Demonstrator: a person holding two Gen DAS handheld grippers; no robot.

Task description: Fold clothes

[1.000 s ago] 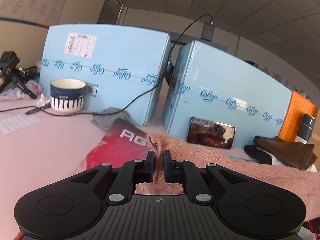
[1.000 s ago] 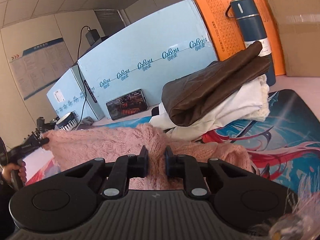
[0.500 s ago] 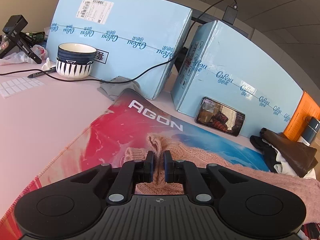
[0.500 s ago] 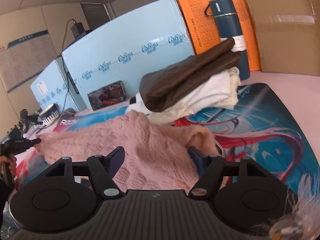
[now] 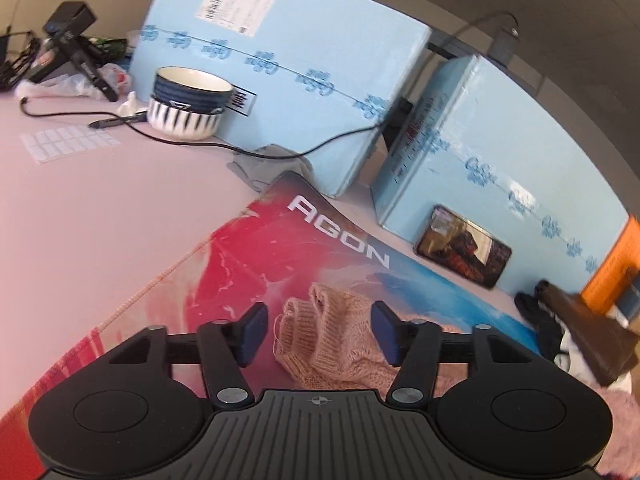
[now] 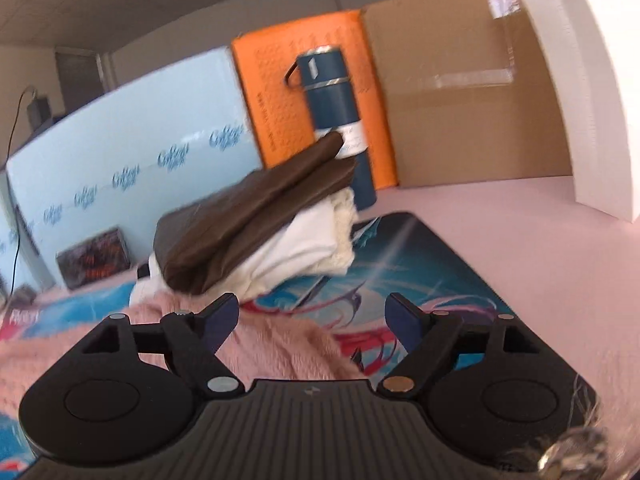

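A: While the left gripper (image 5: 318, 332) stands wide with nothing held, where does the pink sweater (image 5: 332, 344) lie?

B: Its ribbed cuff sits between the fingers on the printed mat (image 5: 248, 264), touching neither pad. I'd judge the sleeve wants smoothing flat, so close low on the cuff edge, not the loose yarn.

A: And on the right side?

B: The right gripper (image 6: 312, 322) is wide as well, empty, over the sweater's body (image 6: 276, 348) just beside the pile of folded clothes (image 6: 256, 236). The view is blurred. Keep the fold clear of that pile and the flask (image 6: 336, 120) behind it.
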